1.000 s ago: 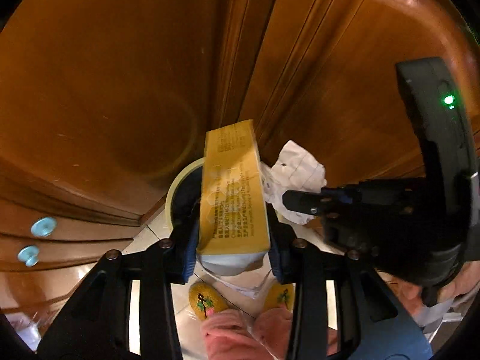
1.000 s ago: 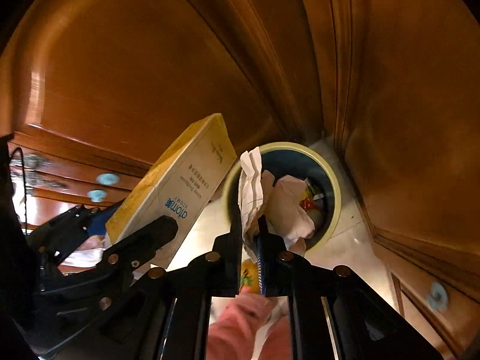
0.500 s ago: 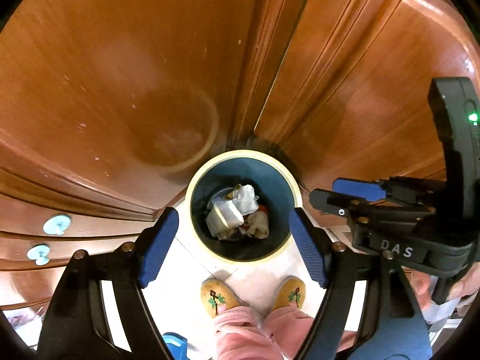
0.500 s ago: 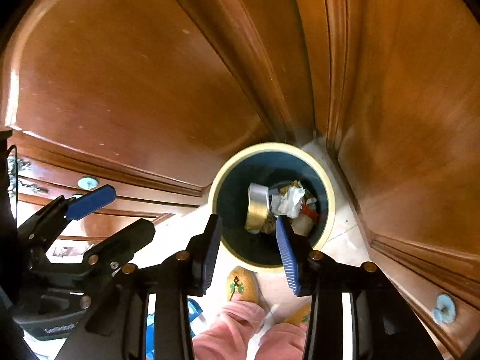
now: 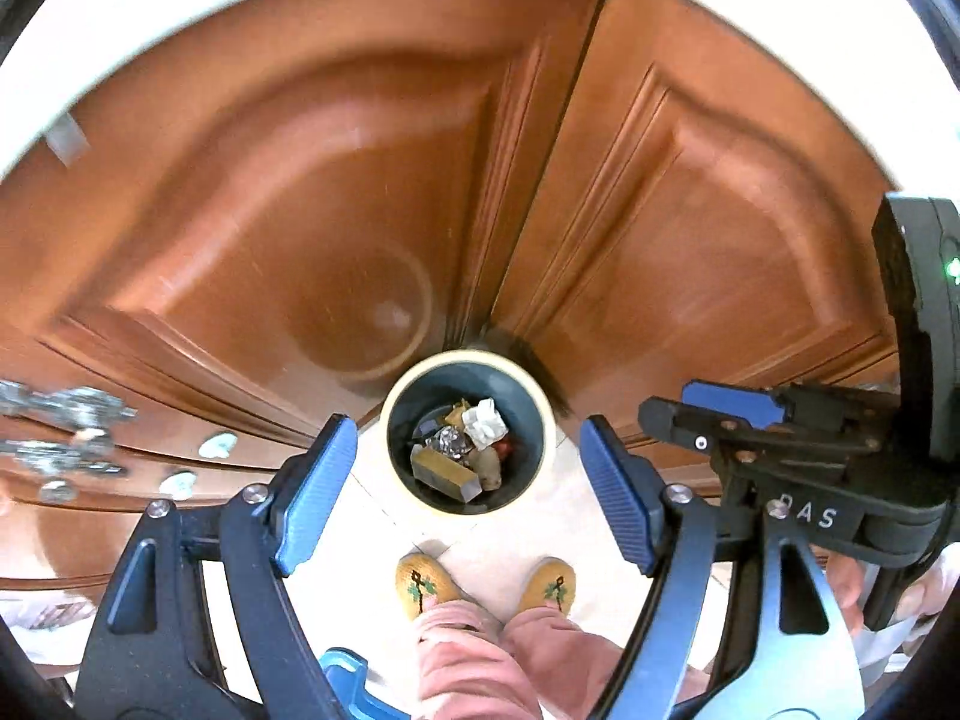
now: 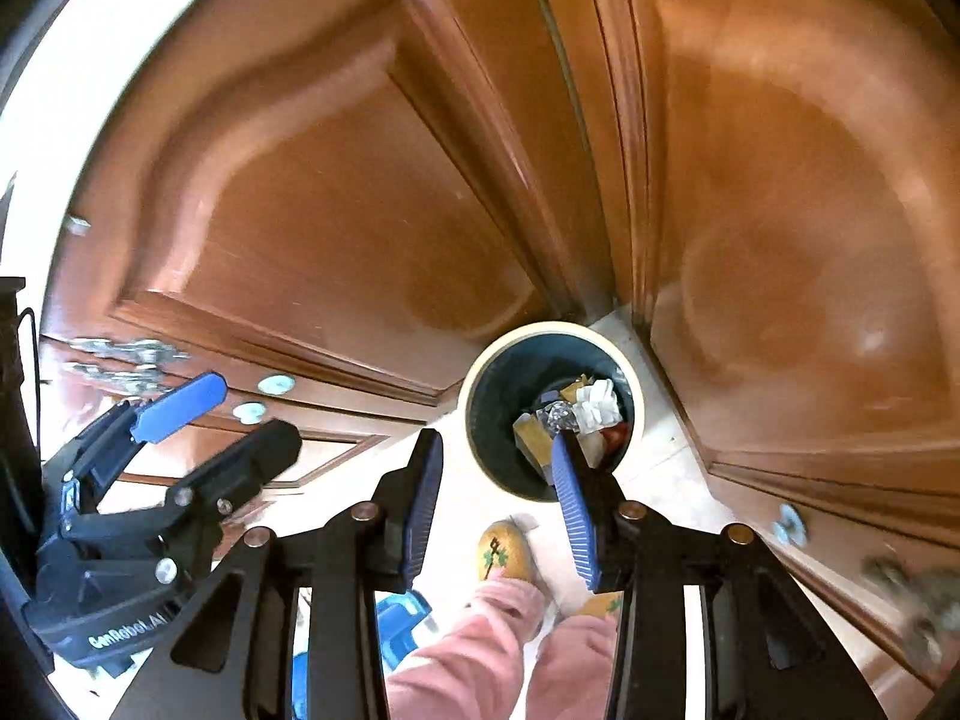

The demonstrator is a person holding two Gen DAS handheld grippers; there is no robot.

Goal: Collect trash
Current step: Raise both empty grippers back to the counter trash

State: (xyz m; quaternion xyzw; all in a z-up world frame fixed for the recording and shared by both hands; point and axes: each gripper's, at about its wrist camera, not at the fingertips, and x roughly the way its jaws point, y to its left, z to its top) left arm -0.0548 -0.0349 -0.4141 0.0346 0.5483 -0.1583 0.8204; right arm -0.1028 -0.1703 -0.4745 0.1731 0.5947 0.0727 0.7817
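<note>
Directly below both grippers, the round waste bin [image 5: 465,432] stands on the floor against the cabinet doors [image 5: 300,210], holding the yellow carton [image 5: 447,474] and crumpled paper [image 5: 485,415]. Left gripper [image 5: 465,480]: jaws wide, empty. Right gripper [image 6: 495,510]: jaws partly apart, empty. Neither is nearer.

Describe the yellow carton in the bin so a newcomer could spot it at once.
Start at the brown wooden cabinet doors; on the pale floor at their foot stands a round dark bin with a cream rim. Inside, nearest the slippers, lies the long yellow carton, the only straight-edged box among crumpled white paper and scraps.
</note>
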